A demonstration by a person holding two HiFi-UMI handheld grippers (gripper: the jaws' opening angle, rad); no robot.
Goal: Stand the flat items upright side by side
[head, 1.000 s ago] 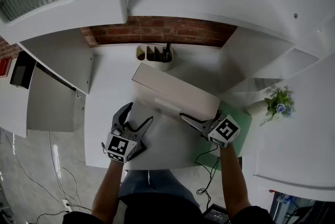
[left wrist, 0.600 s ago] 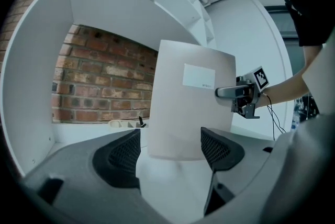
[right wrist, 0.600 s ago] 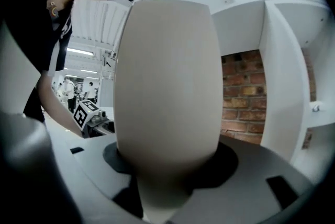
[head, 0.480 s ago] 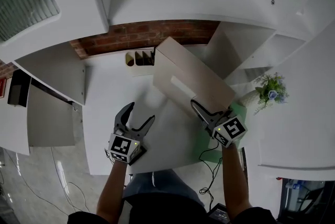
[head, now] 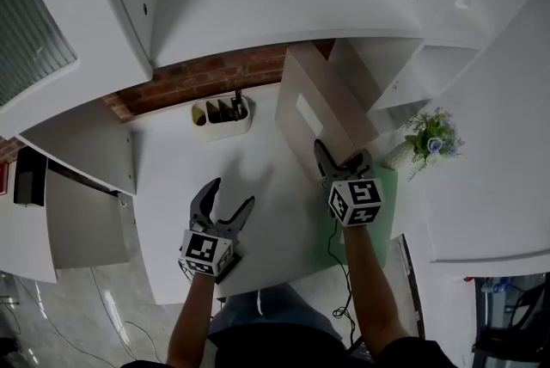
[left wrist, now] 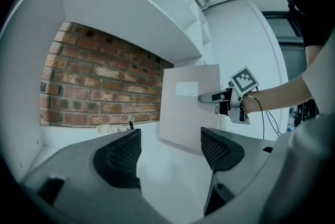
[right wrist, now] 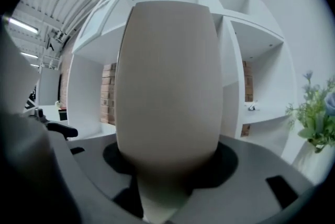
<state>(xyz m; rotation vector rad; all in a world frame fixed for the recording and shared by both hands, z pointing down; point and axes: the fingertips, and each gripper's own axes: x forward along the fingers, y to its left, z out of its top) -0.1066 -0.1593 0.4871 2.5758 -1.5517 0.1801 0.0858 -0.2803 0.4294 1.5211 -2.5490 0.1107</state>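
A flat beige box (head: 316, 110) with a white label is lifted off the white desk (head: 180, 186) and stands nearly on edge, leaning toward the shelves. My right gripper (head: 336, 160) is shut on its near edge; in the right gripper view the box (right wrist: 166, 81) fills the middle and sits between the jaws. In the left gripper view the box (left wrist: 188, 108) appears upright before the brick wall, with the right gripper (left wrist: 220, 97) on its side. My left gripper (head: 225, 196) hovers open over the desk's front left, with nothing between its fingers.
A white desk organiser (head: 222, 113) with pens stands at the back against the brick wall (head: 198, 78). White shelf compartments (head: 404, 91) rise behind and to the right. A small potted plant (head: 430, 138) and a green mat (head: 388, 196) lie at the right.
The right gripper has raised the box from lying flat on the desk to nearly upright and carried it back and to the right. The left gripper has barely moved.
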